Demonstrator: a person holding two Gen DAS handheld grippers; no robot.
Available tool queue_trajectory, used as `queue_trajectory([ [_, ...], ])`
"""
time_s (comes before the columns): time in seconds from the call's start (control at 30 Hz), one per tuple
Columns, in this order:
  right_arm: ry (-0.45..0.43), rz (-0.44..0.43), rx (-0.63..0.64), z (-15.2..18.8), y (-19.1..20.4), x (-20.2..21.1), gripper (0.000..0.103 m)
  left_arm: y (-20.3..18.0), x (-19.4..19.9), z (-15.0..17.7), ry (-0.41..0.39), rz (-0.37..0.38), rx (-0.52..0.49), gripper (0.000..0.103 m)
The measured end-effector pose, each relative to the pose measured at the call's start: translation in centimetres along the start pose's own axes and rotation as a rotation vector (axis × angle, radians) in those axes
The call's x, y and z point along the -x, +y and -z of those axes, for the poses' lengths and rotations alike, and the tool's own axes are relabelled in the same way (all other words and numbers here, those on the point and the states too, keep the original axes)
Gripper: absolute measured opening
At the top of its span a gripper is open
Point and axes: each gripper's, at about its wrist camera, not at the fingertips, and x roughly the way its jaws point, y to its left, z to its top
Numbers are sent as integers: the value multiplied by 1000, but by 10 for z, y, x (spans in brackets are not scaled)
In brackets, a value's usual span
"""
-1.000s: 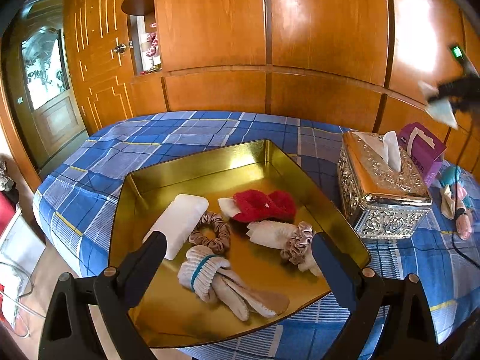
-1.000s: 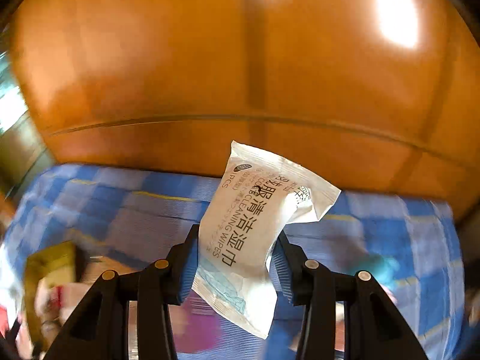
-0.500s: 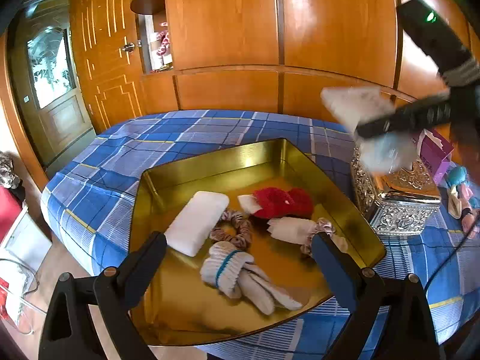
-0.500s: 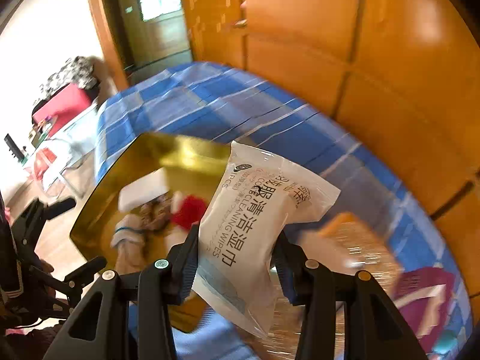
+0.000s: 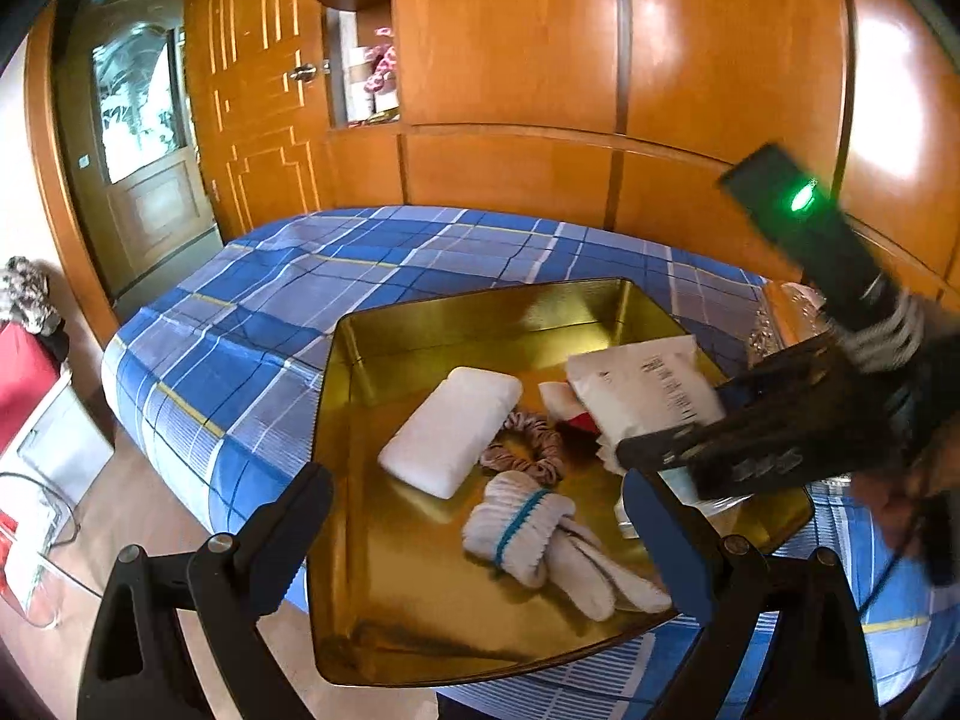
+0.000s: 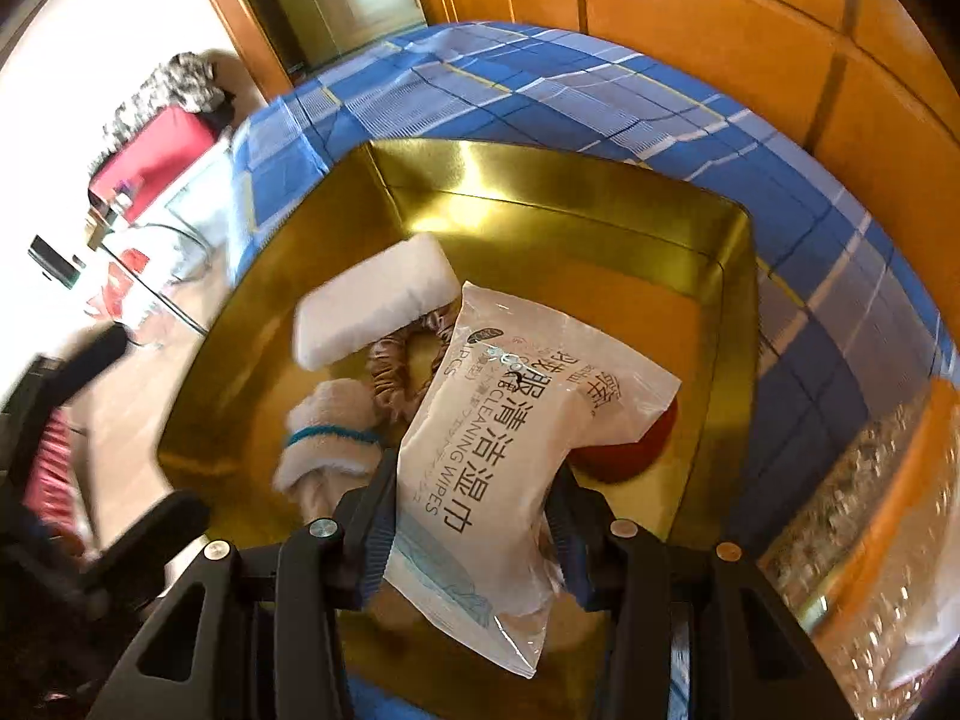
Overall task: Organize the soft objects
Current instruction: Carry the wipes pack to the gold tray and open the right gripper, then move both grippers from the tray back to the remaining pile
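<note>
Right gripper (image 6: 474, 516) held over the gold tray (image 6: 729, 324), tilted downward toward its floor, jaws clamped on both sides of a white wipes packet (image 6: 522, 420). Packet carried above the tray's contents, not resting on them, its printed face toward the wrist camera. From the left wrist view, same right gripper (image 5: 690, 426) seen reaching in from the right at a slant, wipes packet (image 5: 645, 390) projecting leftward over the gold tray (image 5: 420, 324).

Left gripper (image 5: 480, 528) hung low at the tray's near edge, jaws spread wide and holding nothing, fingers framing the tray.

In the tray: a white pad (image 5: 450, 429) toward the left, a pinkish scrunchie (image 5: 525, 447) just beside it, a rolled white sock (image 5: 534, 531) with a teal band nearer the camera, a red item (image 6: 624, 450) partly hidden under the packet. Tray set on a blue plaid cloth (image 5: 288, 312). Ornate silver box (image 6: 864, 504) just right of the tray, blurred.
</note>
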Motion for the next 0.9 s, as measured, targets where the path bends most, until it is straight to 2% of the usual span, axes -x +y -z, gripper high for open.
queue_trajectory([
  [0.17, 0, 82, -54, -12, -3, -28, 46, 10, -7, 2, 20, -4, 36, 98],
  [0.33, 11, 20, -150, -13, -16, -34, 51, 19, -11, 3, 23, -20, 68, 98],
  [0.57, -63, 27, -195, -6, -26, -13, 62, 17, -12, 5, 28, -29, 63, 98],
  [0.9, -177, 114, -231, 4, -28, 26, 64, 13, -10, 4, 24, -29, 59, 98],
])
